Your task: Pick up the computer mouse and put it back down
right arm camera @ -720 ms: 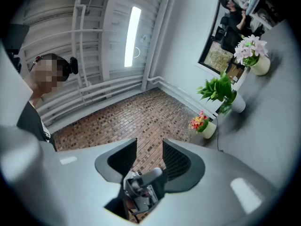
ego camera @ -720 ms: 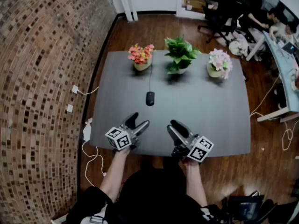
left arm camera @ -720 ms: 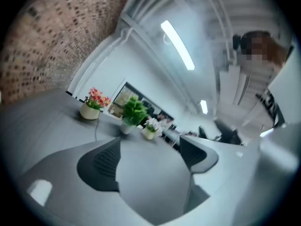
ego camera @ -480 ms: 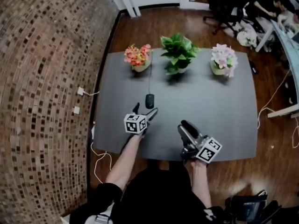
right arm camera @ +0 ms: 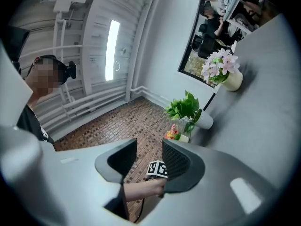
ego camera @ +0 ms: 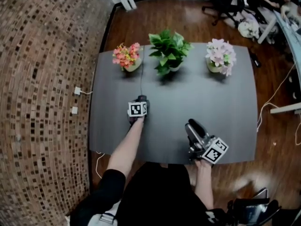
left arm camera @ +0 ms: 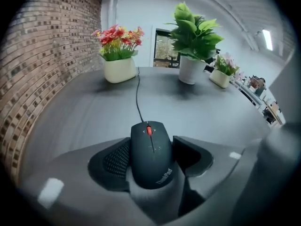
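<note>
While the right tongs (ego camera: 194, 127) hover over the near edge of the table (ego camera: 211, 98), the left tongs (ego camera: 139, 101) sit at mid-table. Left gripper view: the mouse (left arm camera: 151, 157) lies on the table between released jaws. Right gripper view: jaws apart, empty.

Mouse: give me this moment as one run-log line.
left claw: open around mouse | mouse: flat on table, not lifted | right claw: open, empty
</note>
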A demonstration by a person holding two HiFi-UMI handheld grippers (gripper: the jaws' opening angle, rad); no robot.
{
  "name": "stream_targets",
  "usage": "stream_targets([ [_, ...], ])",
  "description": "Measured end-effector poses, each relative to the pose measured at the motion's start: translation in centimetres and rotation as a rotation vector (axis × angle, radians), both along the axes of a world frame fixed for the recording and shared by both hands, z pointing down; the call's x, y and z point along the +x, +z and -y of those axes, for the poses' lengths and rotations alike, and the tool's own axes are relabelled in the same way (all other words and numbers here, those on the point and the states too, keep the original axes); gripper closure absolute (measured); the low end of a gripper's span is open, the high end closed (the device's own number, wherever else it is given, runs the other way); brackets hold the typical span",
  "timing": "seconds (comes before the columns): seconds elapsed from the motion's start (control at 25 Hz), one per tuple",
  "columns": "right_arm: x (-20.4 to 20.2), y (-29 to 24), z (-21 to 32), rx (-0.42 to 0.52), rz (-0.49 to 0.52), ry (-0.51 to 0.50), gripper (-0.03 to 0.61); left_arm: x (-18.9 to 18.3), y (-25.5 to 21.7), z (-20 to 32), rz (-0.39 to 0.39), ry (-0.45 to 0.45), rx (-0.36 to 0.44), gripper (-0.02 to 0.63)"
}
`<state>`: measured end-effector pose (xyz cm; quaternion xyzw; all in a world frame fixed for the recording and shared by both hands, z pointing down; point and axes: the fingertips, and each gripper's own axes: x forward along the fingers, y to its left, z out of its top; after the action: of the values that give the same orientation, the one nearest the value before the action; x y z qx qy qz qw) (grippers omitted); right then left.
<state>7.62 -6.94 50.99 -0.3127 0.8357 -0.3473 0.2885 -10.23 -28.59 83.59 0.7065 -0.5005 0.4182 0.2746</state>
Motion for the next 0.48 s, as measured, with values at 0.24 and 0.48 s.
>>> stream_targets([
  [0.24, 2.9, 1.1, 1.5, -0.009, 0.013, 0.005, 0.434, 5.0, -5.4, -0.5, -0.369, 0.014, -0.034, 0.33],
  [0.48, 6.0, 2.2, 3.1, -0.019, 0.026, 0.011, 0.434, 9.4, -27.3, -3.3, -1.496, -0.064, 0.059, 0.33],
])
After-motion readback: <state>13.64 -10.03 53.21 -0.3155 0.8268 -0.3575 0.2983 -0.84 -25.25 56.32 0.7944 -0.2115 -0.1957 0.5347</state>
